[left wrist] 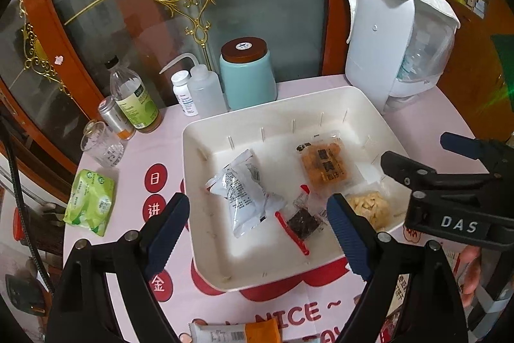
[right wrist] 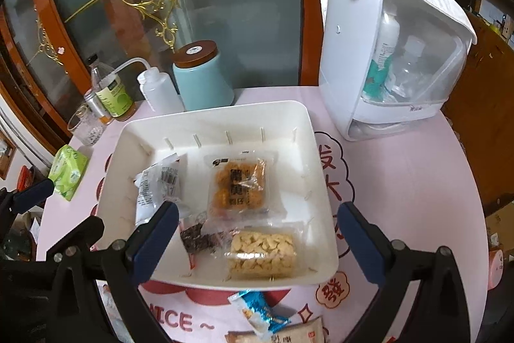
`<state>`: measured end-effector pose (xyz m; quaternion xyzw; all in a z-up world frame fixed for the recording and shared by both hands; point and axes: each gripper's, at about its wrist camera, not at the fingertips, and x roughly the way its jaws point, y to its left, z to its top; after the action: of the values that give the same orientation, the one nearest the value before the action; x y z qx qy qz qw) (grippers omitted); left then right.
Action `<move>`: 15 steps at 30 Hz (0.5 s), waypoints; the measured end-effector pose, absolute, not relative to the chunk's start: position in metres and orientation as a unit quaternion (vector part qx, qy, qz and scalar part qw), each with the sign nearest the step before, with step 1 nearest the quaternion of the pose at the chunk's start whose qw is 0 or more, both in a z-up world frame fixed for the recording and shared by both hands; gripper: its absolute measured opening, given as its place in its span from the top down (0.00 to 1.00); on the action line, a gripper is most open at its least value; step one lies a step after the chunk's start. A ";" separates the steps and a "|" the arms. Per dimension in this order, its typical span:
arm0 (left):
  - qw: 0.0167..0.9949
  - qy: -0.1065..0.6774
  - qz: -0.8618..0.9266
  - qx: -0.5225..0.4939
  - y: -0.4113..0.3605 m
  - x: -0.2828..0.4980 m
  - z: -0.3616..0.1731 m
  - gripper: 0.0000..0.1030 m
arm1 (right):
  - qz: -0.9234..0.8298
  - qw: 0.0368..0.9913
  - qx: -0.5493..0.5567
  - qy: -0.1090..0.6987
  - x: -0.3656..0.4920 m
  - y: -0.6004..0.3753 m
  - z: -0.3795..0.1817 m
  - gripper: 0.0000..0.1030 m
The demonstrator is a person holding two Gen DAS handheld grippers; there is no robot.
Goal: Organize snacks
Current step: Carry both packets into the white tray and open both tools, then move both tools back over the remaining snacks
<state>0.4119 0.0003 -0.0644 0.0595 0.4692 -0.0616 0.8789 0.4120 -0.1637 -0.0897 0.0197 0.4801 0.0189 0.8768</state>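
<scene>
Four wrapped snacks are held in the white tray [right wrist: 308, 130] at frame centre: a silver packet [right wrist: 157, 188], an orange cake [right wrist: 239, 187], a dark bar [right wrist: 199, 238] and a pale cake [right wrist: 263, 253]. Both the left gripper [left wrist: 257, 233] and the right gripper [right wrist: 258, 240] are spread wide, with nothing gripped. Packets at the bottom edge are cut off.

"das" on right gripper [left wrist: 457, 225], "nice ~" on tablecloth [left wrist: 286, 314]

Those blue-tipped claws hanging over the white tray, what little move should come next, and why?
Probably the right gripper, open and empty, should drop toward the blue-and-white snack packet lying on the pink tablecloth just outside the white plastic tray. Four snacks already sit inside; this one doesn't.
</scene>
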 end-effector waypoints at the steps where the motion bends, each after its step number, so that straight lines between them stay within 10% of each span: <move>1: 0.879 0.469 -0.061 0.061 0.001 0.409 -0.063 0.16 | 0.020 0.877 0.019 0.480 0.408 -0.163 -0.088 0.03; 15: 0.884 0.458 -0.042 0.079 0.024 0.343 -0.024 0.16 | 0.045 0.882 0.021 0.469 0.330 -0.178 -0.052 0.03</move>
<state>0.3429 0.0239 -0.0236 0.0792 0.4581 -0.0415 0.8844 0.3304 -0.1783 -0.0522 0.0209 0.4692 0.0453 0.8817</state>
